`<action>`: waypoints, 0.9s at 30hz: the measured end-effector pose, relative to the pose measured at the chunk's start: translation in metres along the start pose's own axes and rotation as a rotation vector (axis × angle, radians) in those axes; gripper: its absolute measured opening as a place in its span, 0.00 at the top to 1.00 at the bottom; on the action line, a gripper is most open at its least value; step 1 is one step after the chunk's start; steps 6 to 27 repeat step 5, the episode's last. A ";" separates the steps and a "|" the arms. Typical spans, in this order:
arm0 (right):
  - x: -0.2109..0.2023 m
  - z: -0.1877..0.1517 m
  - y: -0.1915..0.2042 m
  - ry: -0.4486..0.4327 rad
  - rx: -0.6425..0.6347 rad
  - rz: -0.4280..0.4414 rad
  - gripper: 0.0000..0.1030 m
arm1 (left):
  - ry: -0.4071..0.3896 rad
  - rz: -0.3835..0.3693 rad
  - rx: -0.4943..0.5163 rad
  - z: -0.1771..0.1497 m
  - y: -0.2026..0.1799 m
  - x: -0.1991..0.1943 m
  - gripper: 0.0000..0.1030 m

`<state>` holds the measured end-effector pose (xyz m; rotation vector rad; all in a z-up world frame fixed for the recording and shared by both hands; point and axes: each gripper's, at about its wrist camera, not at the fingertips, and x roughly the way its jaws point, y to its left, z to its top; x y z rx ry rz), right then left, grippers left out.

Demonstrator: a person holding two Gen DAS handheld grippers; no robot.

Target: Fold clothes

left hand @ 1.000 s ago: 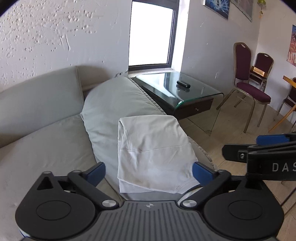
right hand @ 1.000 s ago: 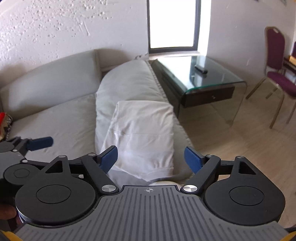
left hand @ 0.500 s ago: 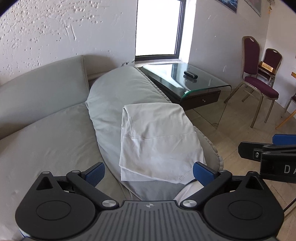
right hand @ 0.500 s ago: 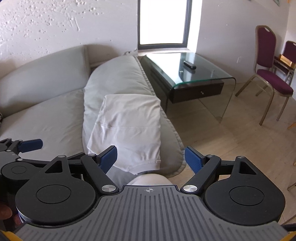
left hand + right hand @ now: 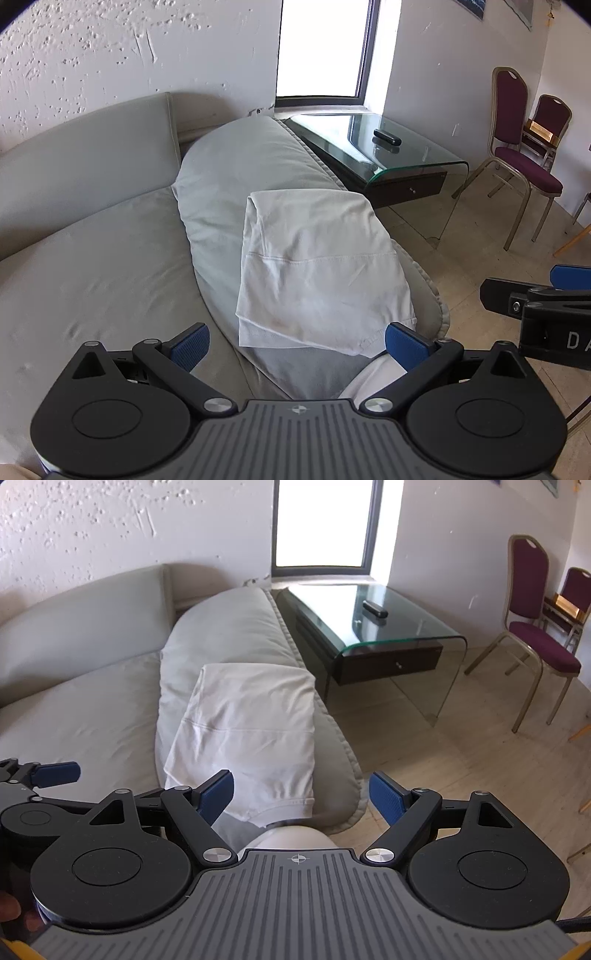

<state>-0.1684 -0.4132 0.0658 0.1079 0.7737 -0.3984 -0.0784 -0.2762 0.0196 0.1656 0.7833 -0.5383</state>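
On the sofa arm (image 5: 236,177), a folded white garment (image 5: 317,266) is lying draped, both claws hanging just short of its near edge.

The left claw (image 5: 297,341) and right claw (image 5: 301,795) are both sitting wide, gripping nothing; I'm guessing the padded arm is serving as a folding surface. Compared to a second ago, the left view is showing the garment a bit farther from the claw.

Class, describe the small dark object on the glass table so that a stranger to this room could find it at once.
Start at the grey sofa, then go to the glass table below the window. On its top lies a black remote control, the only loose thing there, slim and dark against the clear glass.
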 end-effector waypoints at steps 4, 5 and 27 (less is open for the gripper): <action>0.001 0.001 -0.001 -0.001 0.002 0.000 0.17 | -0.002 -0.003 -0.004 0.000 0.000 0.000 0.01; 0.002 0.001 -0.001 -0.001 0.004 0.000 0.17 | -0.004 -0.009 -0.005 0.000 0.001 0.000 0.01; 0.002 0.001 -0.001 -0.001 0.004 0.000 0.17 | -0.004 -0.009 -0.005 0.000 0.001 0.000 0.01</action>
